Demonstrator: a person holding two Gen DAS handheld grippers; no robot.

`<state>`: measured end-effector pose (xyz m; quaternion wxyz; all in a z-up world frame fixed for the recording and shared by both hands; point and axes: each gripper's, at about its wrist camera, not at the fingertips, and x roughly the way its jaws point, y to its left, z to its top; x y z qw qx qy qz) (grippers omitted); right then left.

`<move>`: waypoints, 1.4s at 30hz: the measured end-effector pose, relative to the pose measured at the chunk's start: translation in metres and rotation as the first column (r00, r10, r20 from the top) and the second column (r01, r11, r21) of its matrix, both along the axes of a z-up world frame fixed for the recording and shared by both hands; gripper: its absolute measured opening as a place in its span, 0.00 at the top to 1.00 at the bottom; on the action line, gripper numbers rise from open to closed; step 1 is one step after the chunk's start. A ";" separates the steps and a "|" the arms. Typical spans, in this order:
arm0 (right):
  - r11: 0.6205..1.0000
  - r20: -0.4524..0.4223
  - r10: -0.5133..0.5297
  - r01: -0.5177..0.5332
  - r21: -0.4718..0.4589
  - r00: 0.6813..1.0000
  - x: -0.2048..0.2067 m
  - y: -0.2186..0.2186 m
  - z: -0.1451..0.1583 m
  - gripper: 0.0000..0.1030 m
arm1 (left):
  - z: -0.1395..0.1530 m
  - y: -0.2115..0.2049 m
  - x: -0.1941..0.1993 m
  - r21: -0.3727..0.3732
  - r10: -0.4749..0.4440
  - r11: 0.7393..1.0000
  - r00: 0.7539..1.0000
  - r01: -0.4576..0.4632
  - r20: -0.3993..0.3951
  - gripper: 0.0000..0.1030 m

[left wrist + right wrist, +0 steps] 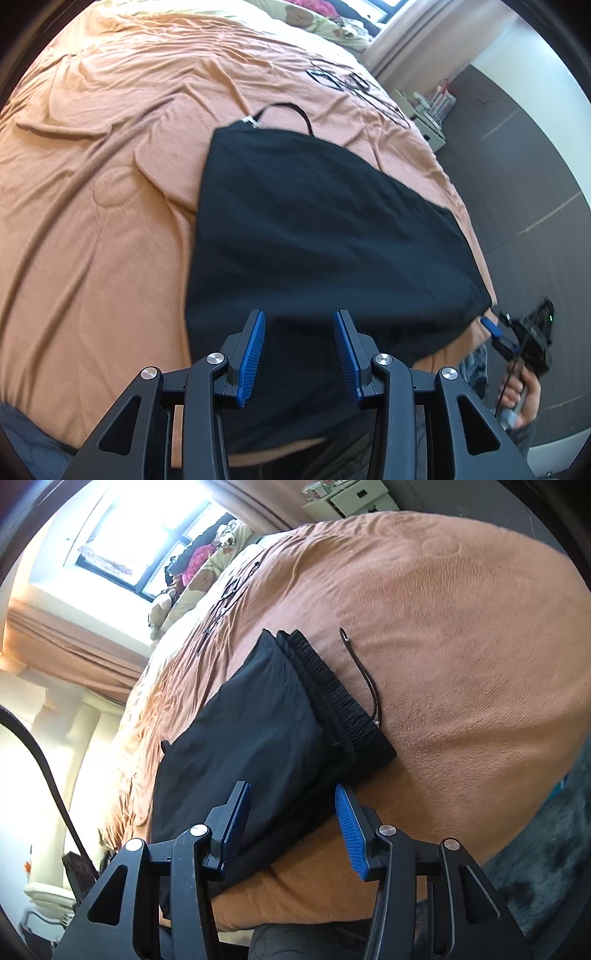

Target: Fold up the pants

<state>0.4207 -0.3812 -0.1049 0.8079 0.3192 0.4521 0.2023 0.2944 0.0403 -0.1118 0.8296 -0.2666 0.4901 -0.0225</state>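
Black pants (325, 229) lie folded flat on the orange bed cover (92, 203), with a drawstring (284, 109) looping out at the far waistband end. My left gripper (299, 321) is open and empty, just above the pants' near edge. In the right wrist view the folded pants (258, 738) show their ribbed waistband (343, 701) and the drawstring (364, 679) on the cover. My right gripper (293, 797) is open and empty over the pants' near corner. It also shows in the left wrist view (491, 326) at the pants' right corner.
Pillows and soft toys (199, 565) lie at the head of the bed by the window. A black printed pattern (351, 83) marks the cover. A white cabinet (428, 122) stands on the dark floor (524, 206) beside the bed. A curtain (66, 646) hangs at left.
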 end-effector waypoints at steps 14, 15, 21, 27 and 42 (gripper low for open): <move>1.000 0.035 0.018 -0.018 -0.019 0.999 -0.008 -0.010 0.005 0.56 | -0.018 -0.067 -0.013 0.056 -0.154 0.986 0.988 0.155 -0.016 0.40; 1.000 0.039 0.021 -0.020 -0.024 0.999 -0.010 -0.009 0.006 0.56 | -0.019 -0.072 -0.012 0.073 -0.162 0.984 0.987 0.163 -0.019 0.37; 0.997 0.059 0.044 -0.039 -0.073 0.997 -0.016 -0.005 0.013 0.56 | -0.029 -0.102 -0.005 0.187 -0.254 0.948 0.967 0.256 -0.036 0.29; 0.991 0.071 0.072 -0.064 -0.115 0.995 -0.020 -0.002 0.018 0.56 | -0.040 -0.110 0.003 0.330 -0.250 0.908 0.966 0.258 -0.065 0.29; 0.998 0.024 0.024 -0.022 -0.053 0.999 0.006 -0.006 0.002 0.68 | -0.046 -0.090 0.004 0.396 -0.217 0.893 0.976 0.214 -0.038 0.91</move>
